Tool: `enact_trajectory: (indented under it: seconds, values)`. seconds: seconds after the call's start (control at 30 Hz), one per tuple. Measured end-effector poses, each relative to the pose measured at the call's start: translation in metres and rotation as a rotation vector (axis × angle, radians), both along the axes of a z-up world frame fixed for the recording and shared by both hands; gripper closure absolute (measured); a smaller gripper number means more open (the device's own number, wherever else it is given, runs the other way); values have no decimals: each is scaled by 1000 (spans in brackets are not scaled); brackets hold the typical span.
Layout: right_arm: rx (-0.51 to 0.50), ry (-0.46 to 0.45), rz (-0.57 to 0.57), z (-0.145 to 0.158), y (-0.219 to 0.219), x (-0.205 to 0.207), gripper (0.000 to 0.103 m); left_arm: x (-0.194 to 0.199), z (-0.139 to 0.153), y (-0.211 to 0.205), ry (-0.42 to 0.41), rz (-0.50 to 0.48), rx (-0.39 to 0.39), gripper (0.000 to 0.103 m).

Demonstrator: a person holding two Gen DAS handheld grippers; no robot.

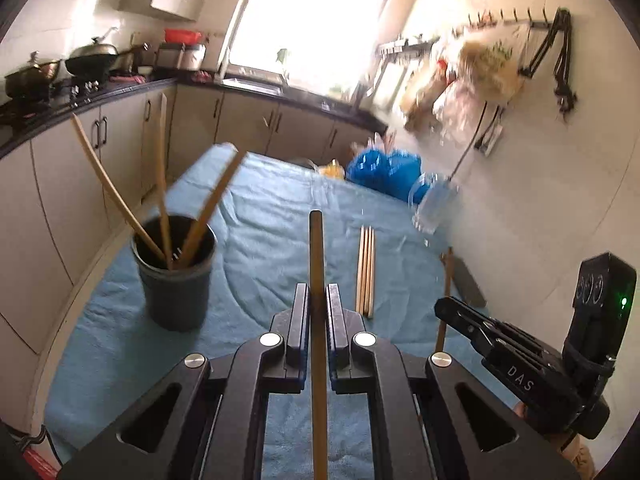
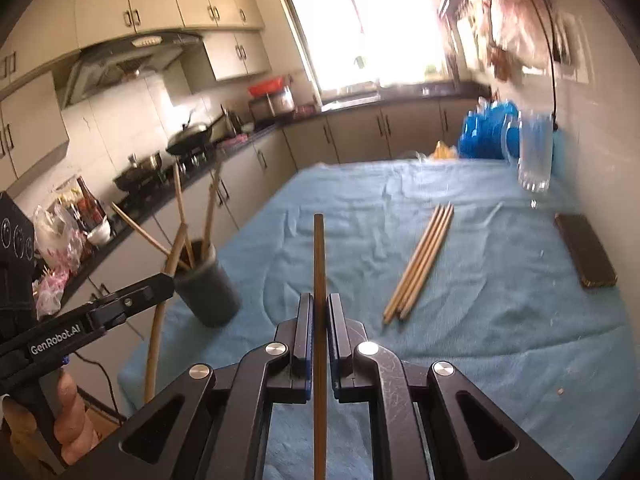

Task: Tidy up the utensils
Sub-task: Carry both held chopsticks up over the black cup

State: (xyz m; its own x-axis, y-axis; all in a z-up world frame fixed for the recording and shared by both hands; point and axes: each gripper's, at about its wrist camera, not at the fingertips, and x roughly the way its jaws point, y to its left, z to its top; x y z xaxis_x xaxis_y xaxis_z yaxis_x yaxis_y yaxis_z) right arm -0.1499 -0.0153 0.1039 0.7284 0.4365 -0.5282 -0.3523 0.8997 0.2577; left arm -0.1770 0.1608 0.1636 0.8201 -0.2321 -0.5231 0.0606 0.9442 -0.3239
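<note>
My left gripper [image 1: 318, 294] is shut on a wooden chopstick [image 1: 316, 248] that sticks up between its pads. My right gripper [image 2: 319, 304] is shut on another wooden chopstick [image 2: 319, 252] the same way. A dark round cup [image 1: 176, 276] stands on the blue cloth at the left and holds several wooden utensils; it also shows in the right wrist view [image 2: 208, 288]. A bundle of loose chopsticks [image 1: 366, 268] lies on the cloth; in the right wrist view the bundle [image 2: 420, 262] lies right of centre. The right gripper shows in the left wrist view [image 1: 456, 308], the left gripper in the right wrist view [image 2: 160, 284].
The table carries a blue cloth [image 2: 480, 320]. A dark phone [image 2: 586, 250] lies near the right wall. A clear glass mug [image 2: 534, 156] and blue bags [image 2: 484, 132] stand at the far end. Kitchen cabinets and a stove [image 2: 188, 140] run along the left.
</note>
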Motion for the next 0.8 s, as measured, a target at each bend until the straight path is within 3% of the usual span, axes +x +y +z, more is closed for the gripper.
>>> enact_trajectory:
  seconds: [0.43, 0.6, 0.8]
  values:
    - [41, -106, 6, 38, 15, 4, 97, -20, 60, 28, -282, 136, 16, 96]
    - [87, -158, 30, 64, 27, 15, 97, -15, 88, 51, -396, 232, 0, 96]
    - [168, -226, 66, 99, 53, 39, 96, 8, 106, 67, -497, 346, 52, 96]
